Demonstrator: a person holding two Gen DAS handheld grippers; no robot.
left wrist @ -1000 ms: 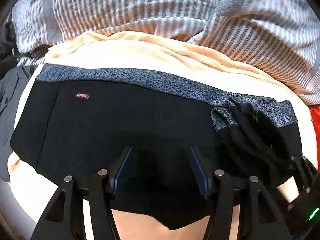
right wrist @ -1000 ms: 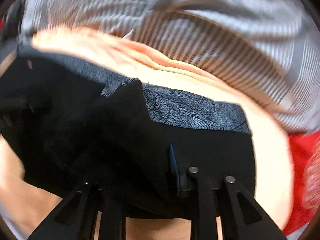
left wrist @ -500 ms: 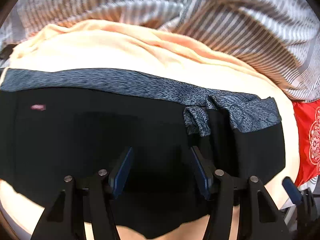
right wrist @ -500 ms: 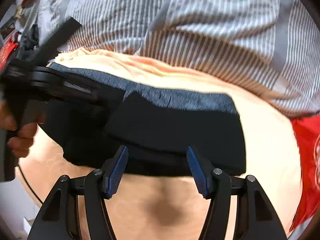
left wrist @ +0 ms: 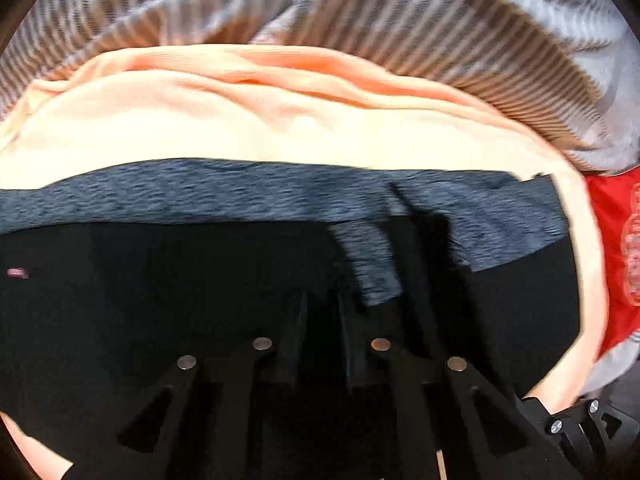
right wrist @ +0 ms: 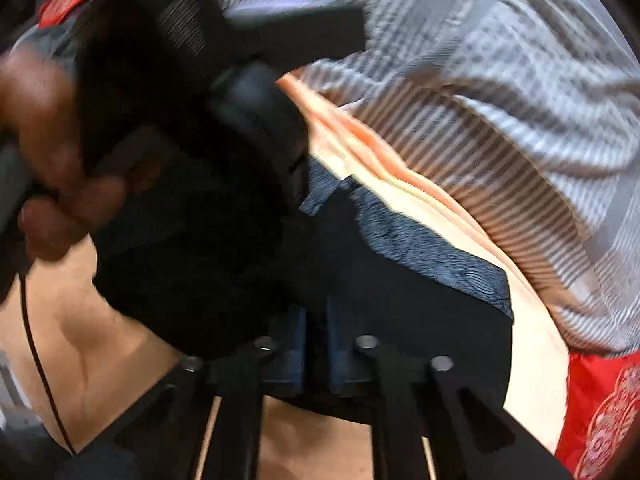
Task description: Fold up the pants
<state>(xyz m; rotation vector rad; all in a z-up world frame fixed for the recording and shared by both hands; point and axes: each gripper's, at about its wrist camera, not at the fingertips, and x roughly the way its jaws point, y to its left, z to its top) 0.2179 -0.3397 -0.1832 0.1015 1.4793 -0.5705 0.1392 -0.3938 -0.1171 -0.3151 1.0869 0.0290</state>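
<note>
Pants (left wrist: 200, 300) spread on peach sheet (left wrist: 240, 120), grey waistband (left wrist: 240, 196) at twelve o'clock of both tongs, left gripper (left wrist: 322, 320) and right gripper (right wrist: 316, 328) each clenched on black fabric.

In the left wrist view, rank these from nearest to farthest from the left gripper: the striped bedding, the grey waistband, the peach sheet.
1. Grey waistband, just beyond the left gripper.
2. Peach sheet, behind the waistband.
3. Striped bedding, along the top.
</note>
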